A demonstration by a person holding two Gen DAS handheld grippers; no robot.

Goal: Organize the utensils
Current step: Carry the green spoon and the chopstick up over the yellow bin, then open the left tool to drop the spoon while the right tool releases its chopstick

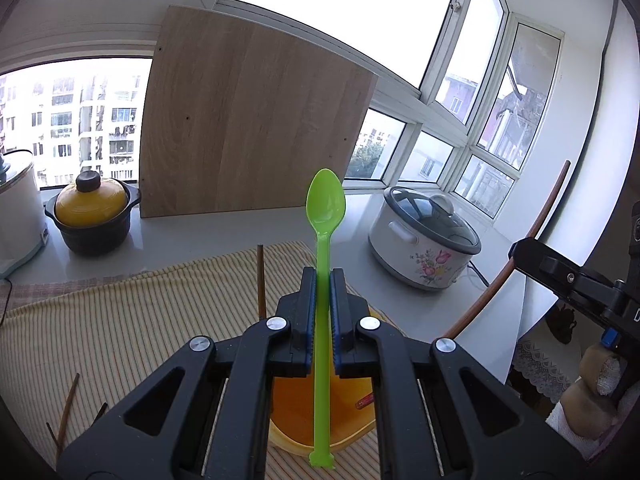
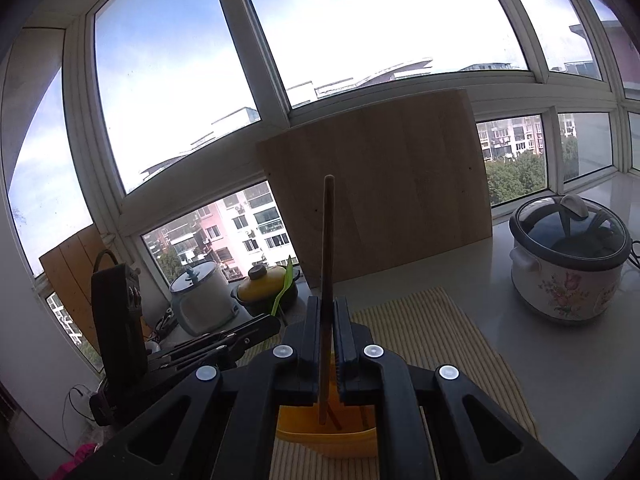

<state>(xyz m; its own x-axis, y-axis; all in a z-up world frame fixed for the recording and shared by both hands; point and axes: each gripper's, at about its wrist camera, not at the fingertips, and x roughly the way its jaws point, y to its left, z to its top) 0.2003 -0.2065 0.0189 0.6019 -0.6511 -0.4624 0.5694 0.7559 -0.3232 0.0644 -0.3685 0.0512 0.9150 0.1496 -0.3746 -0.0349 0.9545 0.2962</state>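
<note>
Both claws loaded over the yellow bin [image 1: 320, 432].
The left gripper [image 1: 323, 280] clamps a light, slick green spoon [image 1: 325, 204] mid-handle, bowl up; the right gripper [image 2: 327, 312] pinches a stiff brown chopstick [image 2: 328, 240] low, so it may pivot.

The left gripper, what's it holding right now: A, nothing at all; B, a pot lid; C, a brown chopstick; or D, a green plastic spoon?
D: in the left wrist view the left gripper is shut on the handle of a green plastic spoon, whose bowl points up and away above the yellow container.
</note>
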